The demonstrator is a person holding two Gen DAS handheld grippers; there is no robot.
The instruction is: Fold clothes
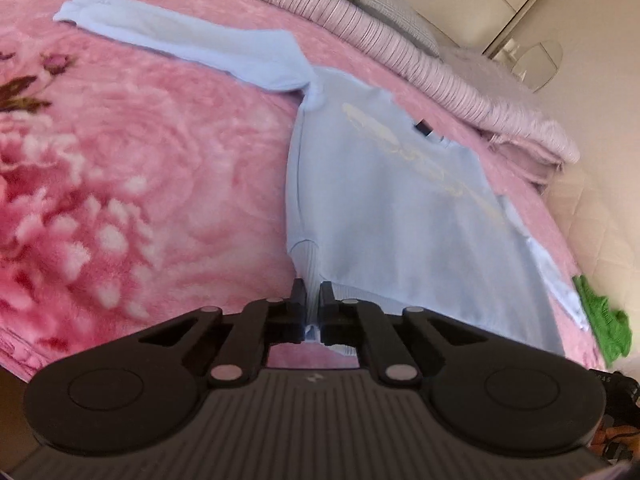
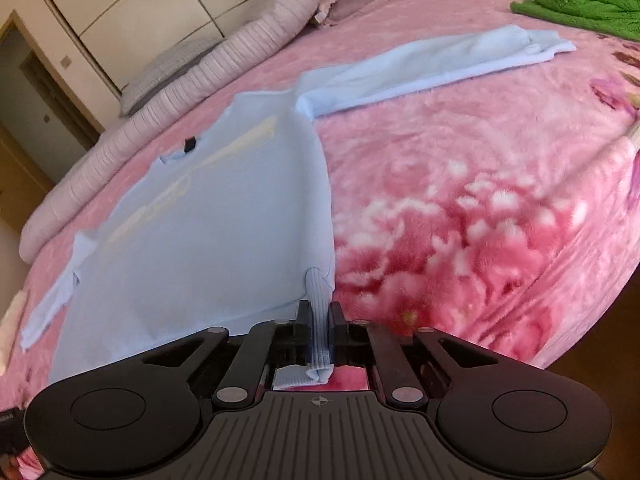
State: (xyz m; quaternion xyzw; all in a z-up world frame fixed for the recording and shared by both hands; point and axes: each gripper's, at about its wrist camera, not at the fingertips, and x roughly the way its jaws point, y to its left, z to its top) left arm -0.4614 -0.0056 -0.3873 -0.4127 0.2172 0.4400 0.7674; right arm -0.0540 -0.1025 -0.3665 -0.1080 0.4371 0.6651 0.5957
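Both hem corners pinched, sweatshirt spread flat on the bed.

Left wrist view: our left gripper (image 1: 313,292) is clenched on the ribbed hem of the light blue sweatshirt (image 1: 400,208), which lies on the pink floral blanket (image 1: 140,184) near the bed's near edge, one sleeve (image 1: 180,36) stretched away from the body. Right wrist view: our right gripper (image 2: 320,312) grips the hem's other corner (image 2: 318,288). We judge the fleece soft, light and limp, best held at the ribbing. Open blanket lies beside it; a green knit (image 2: 584,4) sits at the far edge.
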